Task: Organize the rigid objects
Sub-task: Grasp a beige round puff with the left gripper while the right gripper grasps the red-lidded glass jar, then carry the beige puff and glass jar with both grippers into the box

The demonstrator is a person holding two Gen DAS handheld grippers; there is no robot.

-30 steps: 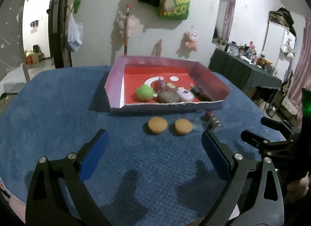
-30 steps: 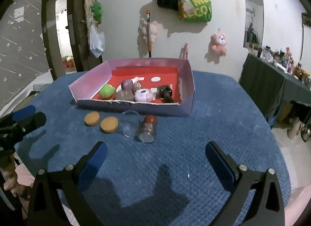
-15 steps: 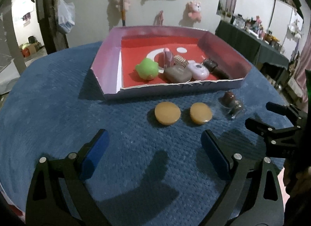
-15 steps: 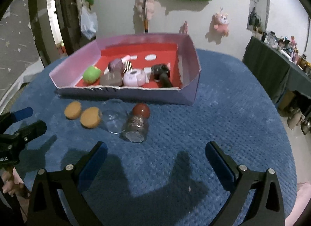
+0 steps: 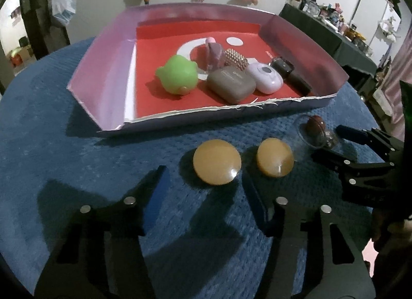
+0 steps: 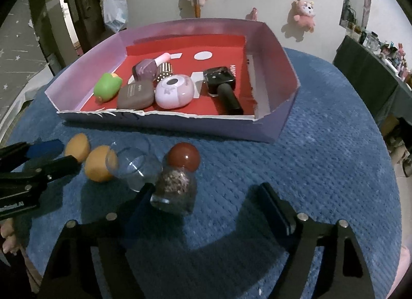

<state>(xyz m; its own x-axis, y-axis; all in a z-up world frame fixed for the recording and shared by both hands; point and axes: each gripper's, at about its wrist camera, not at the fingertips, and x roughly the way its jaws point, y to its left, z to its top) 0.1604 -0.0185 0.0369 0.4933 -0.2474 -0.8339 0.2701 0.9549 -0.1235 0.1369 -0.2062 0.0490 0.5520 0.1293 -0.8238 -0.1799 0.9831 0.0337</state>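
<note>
Four small things lie on the blue cloth (image 5: 77, 144) and still need to go in the box (image 5: 108, 72), so the step looks like picking one up. The left gripper (image 5: 206, 191) is open wide and holds nothing. The first disc (image 5: 217, 161) sits at its 12 o'clock, just past the tips, and the second disc (image 5: 275, 157) is at about 1 o'clock. The right gripper (image 6: 206, 196) is open wide too and holds nothing. The jar (image 6: 177, 185) with the red ball top lies on its side at its 11 o'clock, close to the left finger, and I cannot tell if they touch. A clear cup (image 6: 134, 167) lies just beside the jar. Next, I think the left one should go forward until the disc is between its fingers, then close; the disc is flat, so the fingers must go low. The box already holds a green toy (image 5: 177, 75), a brown case (image 5: 230, 85) and other bits. The case has tiny writing, too small to read. Red letters on the box floor cannot be read either.
</note>
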